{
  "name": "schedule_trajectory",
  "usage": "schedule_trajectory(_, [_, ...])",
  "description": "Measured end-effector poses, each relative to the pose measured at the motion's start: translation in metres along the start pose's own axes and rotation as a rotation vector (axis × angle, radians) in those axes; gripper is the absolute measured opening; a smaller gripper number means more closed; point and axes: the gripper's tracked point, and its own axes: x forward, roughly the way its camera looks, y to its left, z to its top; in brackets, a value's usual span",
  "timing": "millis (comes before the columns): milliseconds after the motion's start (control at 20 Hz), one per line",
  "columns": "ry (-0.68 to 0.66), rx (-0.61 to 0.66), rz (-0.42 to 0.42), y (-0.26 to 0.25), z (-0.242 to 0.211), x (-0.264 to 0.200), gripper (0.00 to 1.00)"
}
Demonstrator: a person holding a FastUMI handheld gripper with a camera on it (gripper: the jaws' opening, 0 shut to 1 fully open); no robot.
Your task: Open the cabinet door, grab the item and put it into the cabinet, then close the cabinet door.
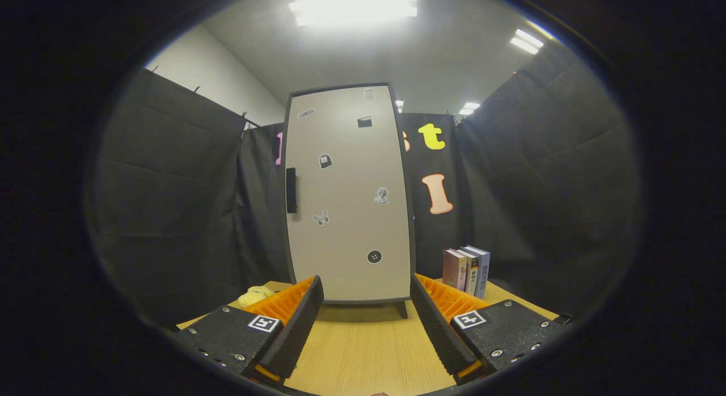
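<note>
Cabinet (349, 197) first: it stands upright on the wooden table (363, 350), straight ahead of us and beyond the fingertips, and its pale door is closed. On the left edge of the door we see a dark vertical handle (291, 190). Several small stickers are spread over the door – one of them, a butterfly (321, 217), sits just right of the handle's lower end, and a round dark one (374, 256) is lower, near the bottom right part. The cabinet rests on short dark feet; one foot (401, 309) is visible under the right side.

Our gripper (366, 294) is held low over the table with its two fingers spread wide. Between them we see only bare tabletop and the lower part of the cabinet, so they hold nothing and touch nothing.

To the left of the cabinet, just behind the left finger (295, 322), a soft yellow item (254, 295) lies on the table. It is partly hidden by the finger, so we cannot tell exactly what it is – maybe a plush toy.

To the right of the cabinet, beyond the right finger (439, 322), a small row of books (466, 270) stands upright near the table's back edge, apart from the cabinet.

Above, bright ceiling lamps (354, 7) are shining.
</note>
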Motion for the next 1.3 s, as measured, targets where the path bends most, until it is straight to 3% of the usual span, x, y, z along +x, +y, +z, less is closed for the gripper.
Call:
schedule_trajectory(600, [-0.008,-0.016,0.003,0.015,0.02,0.022,0.95])
schedule_trajectory(1300, [-0.094,0.014,0.119,0.091,0.105,0.136,0.95])
